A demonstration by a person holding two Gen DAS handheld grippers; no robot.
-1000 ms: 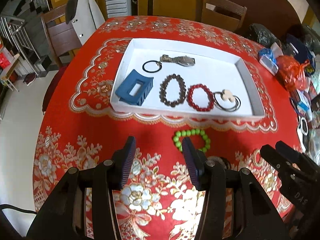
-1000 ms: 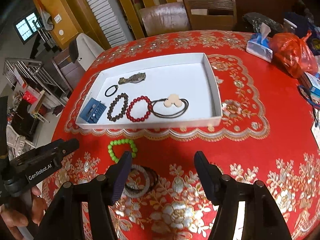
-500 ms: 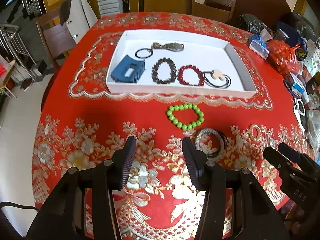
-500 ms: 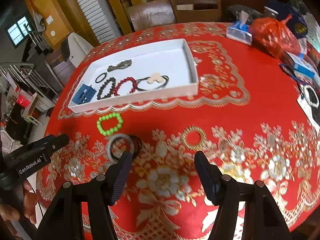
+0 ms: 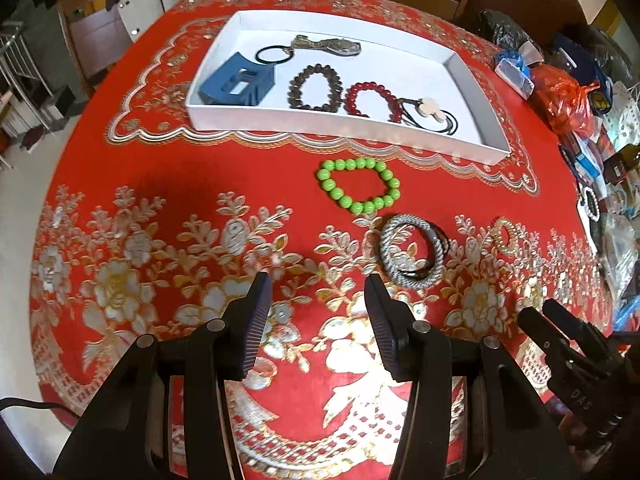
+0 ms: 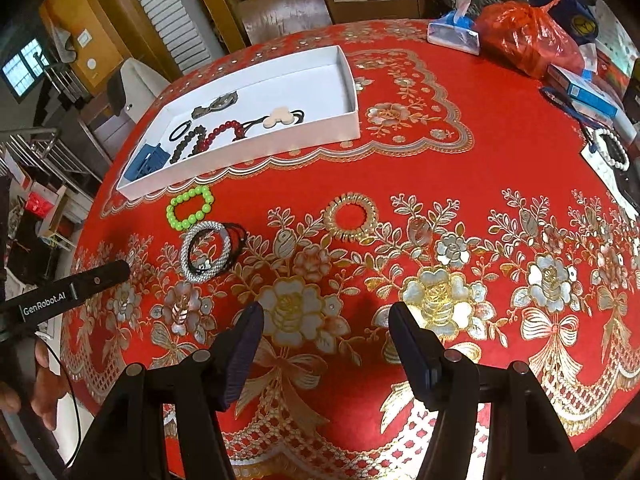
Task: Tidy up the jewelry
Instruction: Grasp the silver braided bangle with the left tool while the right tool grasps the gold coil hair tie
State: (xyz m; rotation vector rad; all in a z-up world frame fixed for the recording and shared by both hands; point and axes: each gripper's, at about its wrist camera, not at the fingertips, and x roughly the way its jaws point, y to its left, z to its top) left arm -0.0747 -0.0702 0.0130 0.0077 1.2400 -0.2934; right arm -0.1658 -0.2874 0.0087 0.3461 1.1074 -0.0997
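On the table [image 5: 160, 184] we see a tray [image 5: 320, 118] holding a hair claw [image 5: 236, 82], two bead bracelets side by side and hair ties. Just in front of the tray lies another bead bracelet [image 5: 358, 186], nearer us a braided bangle [image 5: 412, 252], and to its right a coil hair tie [image 6: 350, 216].

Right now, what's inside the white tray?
The white tray holds a blue hair claw, a black hair tie with a metallic clip, a brown bead bracelet, a red bead bracelet and black hair ties with a cream charm. The near wall hides its front strip.
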